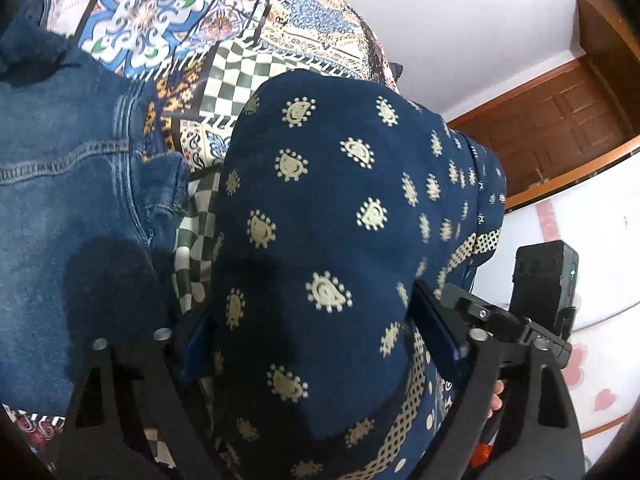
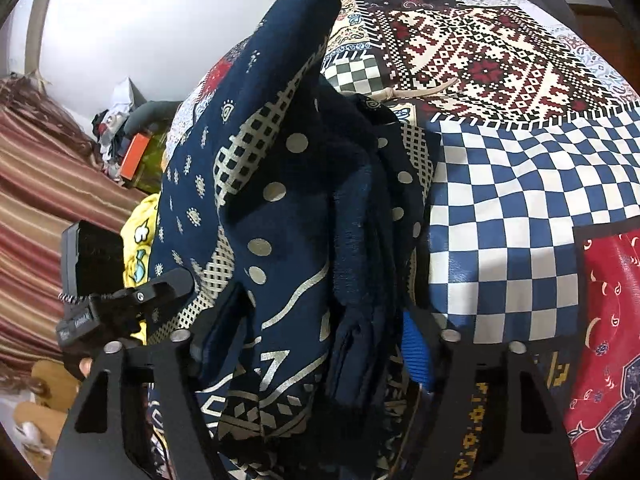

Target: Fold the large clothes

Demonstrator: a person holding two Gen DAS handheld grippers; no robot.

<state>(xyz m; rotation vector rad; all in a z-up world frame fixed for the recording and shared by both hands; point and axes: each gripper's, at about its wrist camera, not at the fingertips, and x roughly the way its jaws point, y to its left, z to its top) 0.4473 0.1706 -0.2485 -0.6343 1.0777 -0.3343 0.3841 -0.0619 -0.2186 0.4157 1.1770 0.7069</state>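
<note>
Where the patchwork bedspread [image 1: 248,76] covers the bed, a navy printed garment [image 1: 320,208] hangs bunched above it, lifted off the cloth and held between both claws. The left claw [image 1: 316,332] has its two fingers set on either side of the garment's thick fold, pinching it; the fabric bulges up and forward from the grip, its cream paisley motifs plain to see. Beside the garment, on the bedspread, lies a pair of blue denim jeans [image 1: 68,184], flat and apart from the claw. Past the far edge of the bedspread stand a white wall and a brown wooden door [image 1: 552,128].

In the right wrist view, the right claw [image 2: 320,344] likewise pinches the navy printed garment [image 2: 272,208], here gathered in several layers with dotted and lattice borders; a blue pad [image 2: 416,356] shows on one finger. The bedspread [image 2: 512,184] spreads out behind it, checked blue and white near the garment. Off the bedspread's edge sit a yellow printed cloth [image 2: 140,240] and a striped curtain [image 2: 48,200].
</note>
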